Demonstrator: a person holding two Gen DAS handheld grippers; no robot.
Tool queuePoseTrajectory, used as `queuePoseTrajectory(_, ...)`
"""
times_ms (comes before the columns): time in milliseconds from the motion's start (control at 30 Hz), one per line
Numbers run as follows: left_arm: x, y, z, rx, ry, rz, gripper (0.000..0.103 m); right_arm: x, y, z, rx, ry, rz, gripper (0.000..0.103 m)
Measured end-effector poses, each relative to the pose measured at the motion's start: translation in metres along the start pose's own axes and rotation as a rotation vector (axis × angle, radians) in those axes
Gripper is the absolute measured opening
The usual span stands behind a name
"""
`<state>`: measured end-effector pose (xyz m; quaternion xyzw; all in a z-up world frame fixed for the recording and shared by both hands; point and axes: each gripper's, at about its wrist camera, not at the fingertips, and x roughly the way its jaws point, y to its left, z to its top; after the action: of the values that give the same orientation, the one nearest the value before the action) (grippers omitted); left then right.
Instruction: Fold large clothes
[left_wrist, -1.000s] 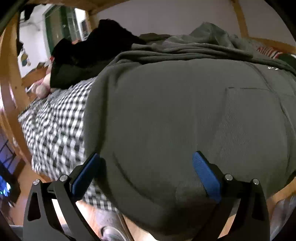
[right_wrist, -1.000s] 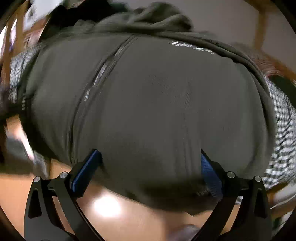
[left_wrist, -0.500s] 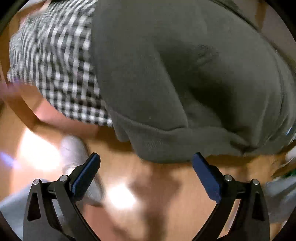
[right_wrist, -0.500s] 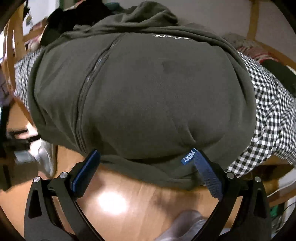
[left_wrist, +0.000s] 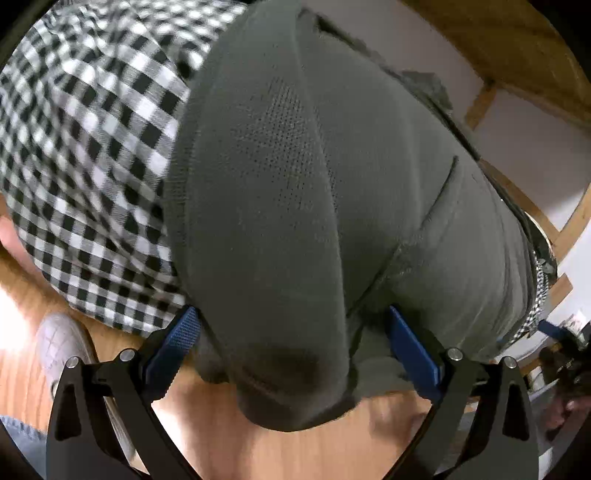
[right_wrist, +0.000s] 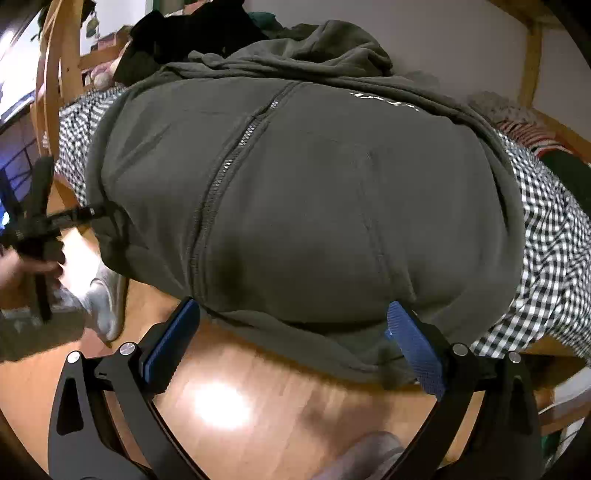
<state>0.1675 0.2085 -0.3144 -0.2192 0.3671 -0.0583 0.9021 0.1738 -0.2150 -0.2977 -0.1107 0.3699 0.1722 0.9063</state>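
The grey hoodie (left_wrist: 295, 206) fills most of the left wrist view, so the bed beneath it is hidden and its upper part runs off the top edge. The checked sheet (left_wrist: 92, 155) there is smeared by motion blur. Between the left tongs (left_wrist: 291, 343), the hem bulges so close that it goes dark and soft (no contact can be judged). In the right wrist view the person's hand (right_wrist: 26, 266) is blurred and cut by the left edge, and the pale shoe (right_wrist: 103, 302) is unclear.

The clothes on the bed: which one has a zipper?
The big dark green hoodie lying flat in front. A zipper runs down its middle. The black clothes heaped behind it show none, and the checked sheet underneath is bedding.
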Motion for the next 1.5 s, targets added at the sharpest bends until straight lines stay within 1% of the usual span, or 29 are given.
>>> queuePoseTrajectory(33, 0.002, 0.001, 0.005, -0.021, 0.040, 0.009, 0.095, 0.000, -0.004, 0.001, -0.018, -0.006, -0.030, 0.100)
queuePoseTrajectory(67, 0.004, 0.002, 0.011, -0.052, 0.095, 0.012, 0.080, -0.002, -0.008, 0.005, -0.033, -0.024, -0.071, 0.100)
queuePoseTrajectory(100, 0.006, 0.002, 0.017, -0.072, 0.148, -0.002, 0.072, -0.007, -0.016, 0.008, -0.062, -0.063, -0.136, 0.100)
queuePoseTrajectory(133, 0.007, -0.001, 0.023, -0.073, 0.189, -0.014, 0.056, -0.010, -0.024, 0.010, -0.078, -0.074, -0.149, 0.100)
queuePoseTrajectory(167, 0.006, -0.006, 0.027, -0.058, 0.210, -0.013, 0.037, -0.011, -0.035, 0.014, -0.089, -0.067, -0.144, 0.100)
queuePoseTrajectory(200, 0.005, -0.011, 0.030, -0.032, 0.230, 0.001, 0.026, -0.011, -0.046, 0.016, -0.094, -0.057, -0.125, 0.100)
queuePoseTrajectory(233, 0.002, -0.017, 0.035, 0.003, 0.246, 0.013, 0.020, -0.012, -0.061, 0.018, -0.105, -0.038, -0.088, 0.100)
queuePoseTrajectory(267, 0.000, -0.020, 0.041, 0.010, 0.243, -0.004, 0.013, -0.013, -0.078, 0.018, -0.119, -0.019, -0.062, 0.100)
queuePoseTrajectory(300, -0.007, -0.022, 0.044, 0.014, 0.223, -0.016, 0.013, -0.016, -0.094, 0.018, -0.132, -0.012, -0.056, 0.100)
queuePoseTrajectory(367, -0.023, -0.029, 0.052, -0.010, 0.168, -0.048, 0.013, -0.025, -0.116, 0.024, -0.105, -0.047, -0.084, 0.100)
queuePoseTrajectory(400, -0.029, -0.034, 0.056, -0.029, 0.149, -0.066, 0.013, -0.029, -0.126, 0.028, -0.067, -0.066, -0.074, 0.100)
queuePoseTrajectory(433, -0.033, -0.040, 0.060, -0.034, 0.141, -0.075, 0.013, -0.033, -0.142, 0.032, 0.005, -0.076, -0.041, 0.100)
queuePoseTrajectory(500, -0.052, -0.048, 0.070, -0.049, 0.121, -0.100, 0.013, -0.031, -0.162, 0.033, 0.133, -0.061, 0.006, 0.100)
queuePoseTrajectory(533, -0.062, -0.052, 0.077, -0.077, 0.100, -0.111, 0.013, -0.027, -0.173, 0.031, 0.205, -0.041, 0.029, 0.100)
queuePoseTrajectory(600, -0.078, -0.063, 0.081, -0.130, 0.072, -0.151, 0.013, -0.013, -0.183, 0.024, 0.274, 0.039, 0.029, 0.100)
queuePoseTrajectory(767, -0.095, -0.088, 0.093, -0.158, 0.055, -0.206, 0.013, 0.032, -0.175, -0.006, 0.254, 0.261, 0.113, 0.100)
queuePoseTrajectory(800, -0.098, -0.091, 0.098, -0.177, 0.056, -0.221, 0.013, 0.036, -0.174, -0.011, 0.261, 0.280, 0.129, 0.099)
queuePoseTrajectory(867, -0.100, -0.098, 0.104, -0.189, 0.062, -0.226, 0.013, 0.050, -0.168, -0.025, 0.295, 0.319, 0.213, 0.099)
queuePoseTrajectory(933, -0.107, -0.109, 0.103, -0.166, 0.087, -0.215, 0.013, 0.060, -0.157, -0.034, 0.265, 0.338, 0.266, 0.099)
queuePoseTrajectory(1000, -0.107, -0.115, 0.103, -0.143, 0.130, -0.193, 0.019, 0.062, -0.141, -0.035, 0.195, 0.316, 0.277, 0.099)
queuePoseTrajectory(1067, -0.102, -0.119, 0.097, -0.119, 0.177, -0.166, 0.036, 0.061, -0.135, -0.035, 0.165, 0.291, 0.285, 0.099)
queuePoseTrajectory(1133, -0.094, -0.115, 0.086, -0.105, 0.215, -0.123, 0.037, 0.064, -0.136, -0.033, 0.188, 0.264, 0.301, 0.099)
queuePoseTrajectory(1200, -0.082, -0.108, 0.075, -0.125, 0.243, -0.117, 0.037, 0.069, -0.144, -0.033, 0.247, 0.246, 0.305, 0.098)
queuePoseTrajectory(1267, -0.075, -0.103, 0.071, -0.143, 0.247, -0.112, 0.037, 0.081, -0.149, -0.037, 0.312, 0.266, 0.289, 0.088)
queuePoseTrajectory(1300, -0.073, -0.102, 0.069, -0.144, 0.242, -0.105, 0.038, 0.084, -0.146, -0.038, 0.321, 0.274, 0.303, 0.073)
queuePoseTrajectory(1333, -0.073, -0.102, 0.068, -0.145, 0.237, -0.108, 0.044, 0.085, -0.143, -0.039, 0.324, 0.278, 0.313, 0.072)
queuePoseTrajectory(1367, -0.073, -0.103, 0.067, -0.145, 0.234, -0.124, 0.054, 0.080, -0.140, -0.039, 0.324, 0.262, 0.331, 0.072)
queuePoseTrajectory(1433, -0.072, -0.106, 0.070, -0.122, 0.227, -0.142, 0.062, 0.075, -0.141, -0.038, 0.326, 0.245, 0.373, 0.072)
queuePoseTrajectory(1500, -0.067, -0.110, 0.071, -0.068, 0.233, -0.115, 0.066, 0.078, -0.146, -0.040, 0.338, 0.242, 0.346, 0.072)
